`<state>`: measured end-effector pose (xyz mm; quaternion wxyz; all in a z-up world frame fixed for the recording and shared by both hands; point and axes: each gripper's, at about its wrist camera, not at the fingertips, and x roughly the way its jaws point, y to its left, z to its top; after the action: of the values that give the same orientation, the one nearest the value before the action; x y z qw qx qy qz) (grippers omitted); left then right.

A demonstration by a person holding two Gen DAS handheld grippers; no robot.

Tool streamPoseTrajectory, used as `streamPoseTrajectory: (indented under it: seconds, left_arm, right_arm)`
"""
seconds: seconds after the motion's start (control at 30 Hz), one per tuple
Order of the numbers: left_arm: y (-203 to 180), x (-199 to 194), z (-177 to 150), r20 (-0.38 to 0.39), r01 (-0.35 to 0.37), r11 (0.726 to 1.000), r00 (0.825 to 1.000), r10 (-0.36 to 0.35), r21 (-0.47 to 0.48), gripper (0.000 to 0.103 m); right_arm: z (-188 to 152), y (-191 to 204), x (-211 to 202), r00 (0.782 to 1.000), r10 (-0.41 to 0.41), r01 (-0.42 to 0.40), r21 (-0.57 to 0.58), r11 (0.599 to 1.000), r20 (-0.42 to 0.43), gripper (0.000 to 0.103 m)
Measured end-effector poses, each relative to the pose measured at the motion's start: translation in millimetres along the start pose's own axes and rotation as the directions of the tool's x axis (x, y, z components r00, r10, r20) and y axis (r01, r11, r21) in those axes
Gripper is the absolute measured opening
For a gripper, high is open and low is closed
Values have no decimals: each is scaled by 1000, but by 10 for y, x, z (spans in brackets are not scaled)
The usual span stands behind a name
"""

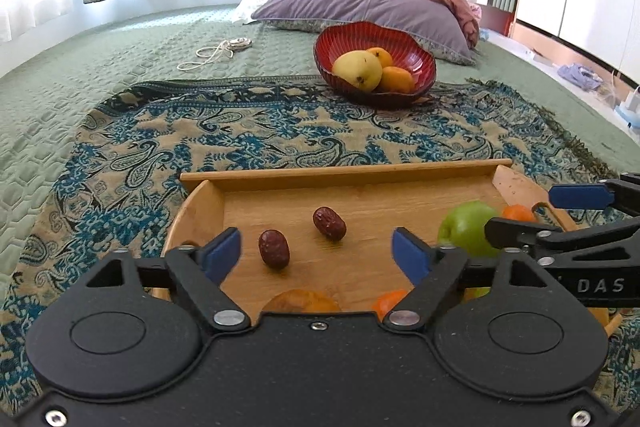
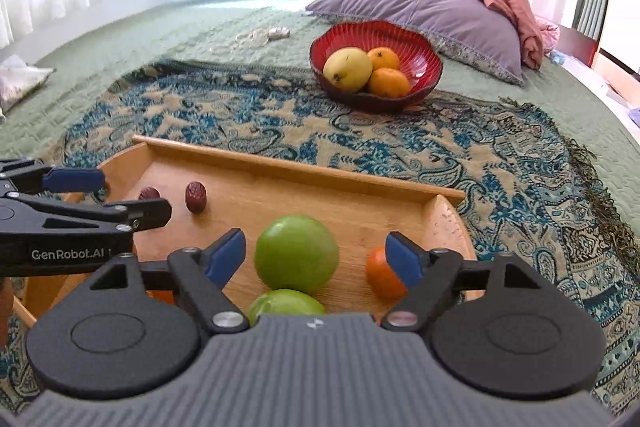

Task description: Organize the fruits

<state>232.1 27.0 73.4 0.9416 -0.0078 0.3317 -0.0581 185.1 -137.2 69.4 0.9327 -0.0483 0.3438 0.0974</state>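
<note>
Plainly, the green apple [image 2: 296, 254] near the tray's [image 2: 280, 163] right end is firm, smooth and weighty: grip its widest part. Small wrinkled dates [image 1: 273, 249] by the left end are light. Both tongs [image 1: 316, 253] [image 2: 316, 255] gape wide, empty.

Both cameras sit just behind their own gripper, looking forward and downward across the bed from close above the wooden tray [image 1: 344, 173]. The left view covers the tray's left half, the right view its right; both share the red bowl [image 2: 424, 67] beyond.
</note>
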Motion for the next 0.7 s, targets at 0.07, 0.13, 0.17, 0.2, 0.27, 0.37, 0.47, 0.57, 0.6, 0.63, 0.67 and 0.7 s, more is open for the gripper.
streamPoseTrajectory:
  seconds: [0.07,0.13,0.17,0.2,0.27,0.37,0.47,0.57,0.6,0.63,0.67,0.7]
  left_arm:
    - [16,-60,-27,5,4,1000,1000,-4,-11,86]
    - [28,-106,-52,6,8,1000,1000,-8,-20,86]
    - [32,-135,-69,7,9,1000,1000,-9,-23,86]
    - [34,-167,-89,10,8,1000,1000,-8,-24,86]
    - [25,-228,-130,17,2,1000,1000,-2,-19,87]
    - [4,-322,-205,31,-8,1000,999,8,-6,93]
    - [-26,-418,-286,41,-15,1000,999,14,19,93]
    - [-41,-502,-360,44,-12,1000,999,11,22,94]
    - [-42,-534,-383,46,-8,1000,999,8,20,94]
    - [-43,-564,-410,47,-6,1000,999,5,18,95]
    - [-42,-593,-431,49,-4,1000,999,3,15,96]
    - [-41,-623,-457,52,-3,1000,999,2,10,96]
  right_arm:
    - [-24,-14,-70,1000,-1,1,2,1000,27,91]
    - [-56,-19,-144,999,-8,8,-3,1000,54,92]
    - [-67,-16,-172,998,-13,13,-6,1000,62,93]
    - [-83,-16,-203,997,-17,18,-9,1000,69,93]
    - [-118,-20,-258,996,-21,22,-7,1000,84,95]
    - [-188,-35,-340,995,-13,13,6,1000,100,96]
    - [-261,-27,-409,994,-9,7,13,1000,113,97]
    - [-337,-6,-472,992,-14,14,3,1000,127,100]
    - [-367,5,-499,991,-18,19,-2,1000,134,101]
    - [-393,17,-525,990,-22,23,-7,1000,141,103]
    - [-426,30,-557,988,-27,29,-9,1000,152,103]
    - [-455,37,-587,987,-29,31,-11,999,159,103]
